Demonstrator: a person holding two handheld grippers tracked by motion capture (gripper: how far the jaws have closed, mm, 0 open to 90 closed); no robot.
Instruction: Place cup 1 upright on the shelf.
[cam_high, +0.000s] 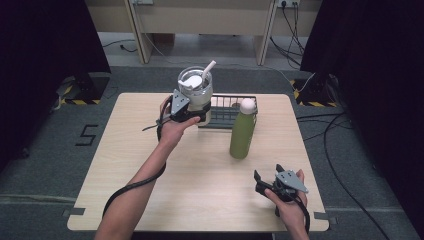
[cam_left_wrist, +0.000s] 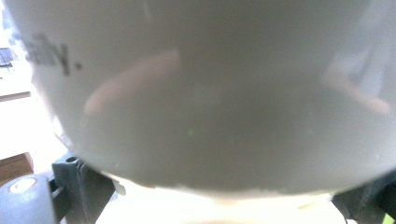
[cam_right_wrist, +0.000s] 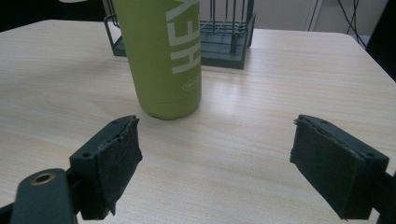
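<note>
Left fingers (cam_high: 192, 114) clamped on white tumbler (cam_high: 196, 89), raised forearm, right fingers (cam_high: 264, 181) apart, low.

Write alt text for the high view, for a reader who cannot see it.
The left gripper clasps a white tumbler with a lid and straw at the left end of a dark wire rack on a light wooden table. A green bottle with a white cap stands upright before the rack; the right gripper rests open near the table's front right.
</note>
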